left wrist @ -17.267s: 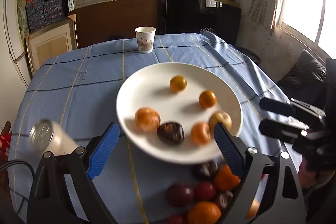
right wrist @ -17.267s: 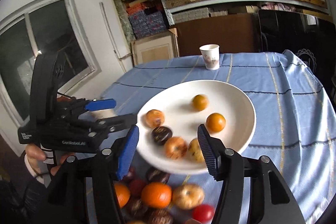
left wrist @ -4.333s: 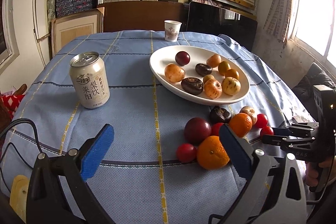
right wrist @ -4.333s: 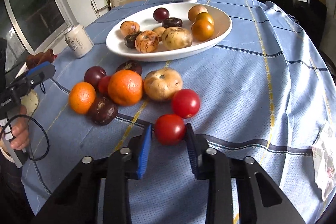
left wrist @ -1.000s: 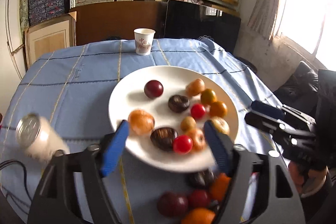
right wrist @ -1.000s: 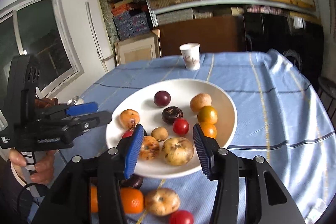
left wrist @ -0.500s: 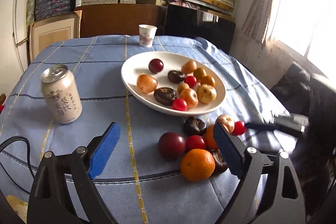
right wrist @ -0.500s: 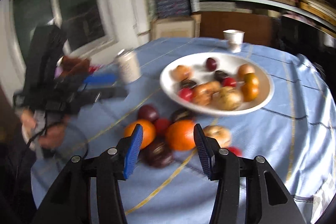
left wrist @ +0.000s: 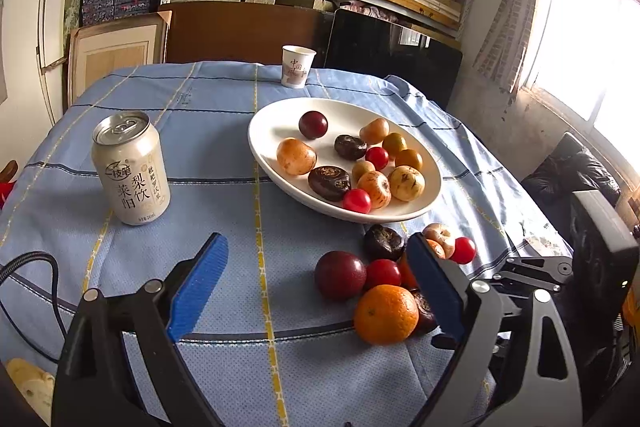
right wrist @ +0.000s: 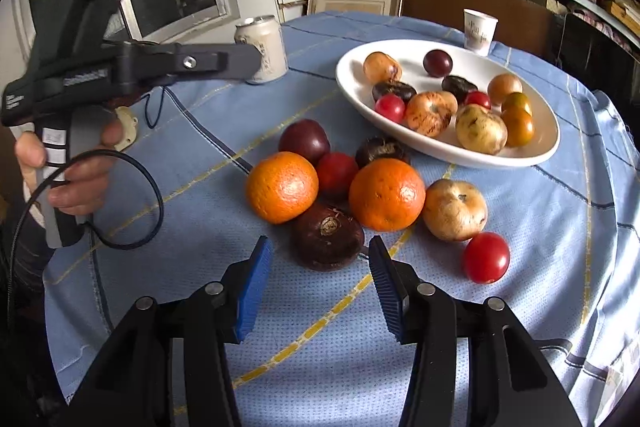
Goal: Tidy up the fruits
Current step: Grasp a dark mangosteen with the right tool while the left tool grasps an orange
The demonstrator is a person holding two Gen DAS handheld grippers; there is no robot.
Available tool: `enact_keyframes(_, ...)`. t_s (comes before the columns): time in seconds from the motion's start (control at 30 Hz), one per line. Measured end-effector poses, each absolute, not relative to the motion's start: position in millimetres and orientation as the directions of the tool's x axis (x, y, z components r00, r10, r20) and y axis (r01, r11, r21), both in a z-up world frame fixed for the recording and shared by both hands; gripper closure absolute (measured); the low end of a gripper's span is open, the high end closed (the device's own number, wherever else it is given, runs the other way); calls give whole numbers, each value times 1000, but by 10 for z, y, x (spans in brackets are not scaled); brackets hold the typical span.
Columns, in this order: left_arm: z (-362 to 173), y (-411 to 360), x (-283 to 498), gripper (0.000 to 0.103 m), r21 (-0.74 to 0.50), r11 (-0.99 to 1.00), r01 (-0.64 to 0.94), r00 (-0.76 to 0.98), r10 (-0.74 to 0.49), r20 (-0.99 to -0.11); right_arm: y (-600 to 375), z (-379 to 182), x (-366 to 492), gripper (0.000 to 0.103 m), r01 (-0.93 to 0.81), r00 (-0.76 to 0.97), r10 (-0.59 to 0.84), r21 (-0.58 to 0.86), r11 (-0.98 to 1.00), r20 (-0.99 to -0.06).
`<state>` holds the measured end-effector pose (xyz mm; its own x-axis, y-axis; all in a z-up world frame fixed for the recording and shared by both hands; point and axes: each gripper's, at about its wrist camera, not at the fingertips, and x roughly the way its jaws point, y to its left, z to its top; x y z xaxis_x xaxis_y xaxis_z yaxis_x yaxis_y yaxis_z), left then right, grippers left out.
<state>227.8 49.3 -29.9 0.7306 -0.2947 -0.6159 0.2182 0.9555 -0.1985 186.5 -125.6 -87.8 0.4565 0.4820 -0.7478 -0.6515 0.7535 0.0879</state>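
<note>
A white plate (left wrist: 272, 123) (right wrist: 400, 47) holds several small fruits and tomatoes. In front of it a loose pile lies on the blue cloth: two oranges (right wrist: 282, 187) (right wrist: 387, 189), a dark plum (right wrist: 304, 141) (left wrist: 340, 275), a tan fruit (right wrist: 454, 209), tomatoes (right wrist: 486, 257) and dark brown fruits. My right gripper (right wrist: 319, 242) is open, low over the cloth, its tips just short of a dark brown fruit (right wrist: 326, 227), pads not touching it. My left gripper (left wrist: 316, 238) stands wide open with nothing between its fingers; the pile lies at its right finger.
A drink can (left wrist: 130, 169) (right wrist: 264, 49) stands left of the plate, and a paper cup (left wrist: 296, 67) (right wrist: 478, 29) behind it. A hand (right wrist: 72, 163) holds the left gripper with a black cable looped below. Shelves and a window surround the round table.
Both views have drawn back from above the plate. The right gripper swung down onto the loose pile, bringing the dark brown fruit before its tips. The left jaws spread wider, then held still.
</note>
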Motion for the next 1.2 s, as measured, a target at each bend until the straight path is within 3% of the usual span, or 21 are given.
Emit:
enact_keyframes(0.67,-251,513,2243,14,-215,954,208,735,-298,-610,-1085,-989,2040,52,-639,439,429,61,766,-790)
enact_keyframes(0.83,-253,514,2241,14,-202,959,197,740,-281,-612,-1152,-970,2037,60,-626,442,434,77,776,-785)
enact_keyframes(1.0,-274,529,2243,14,-196,961,194,735,-275,-620,-1364,-819,1965,60,-620,458,482,120,775,-747)
enact_keyframes(1.2,-347,370,2218,16,-214,930,298,664,-363,-654,-1848,-606,1973,60,-510,557,518,224,830,-649)
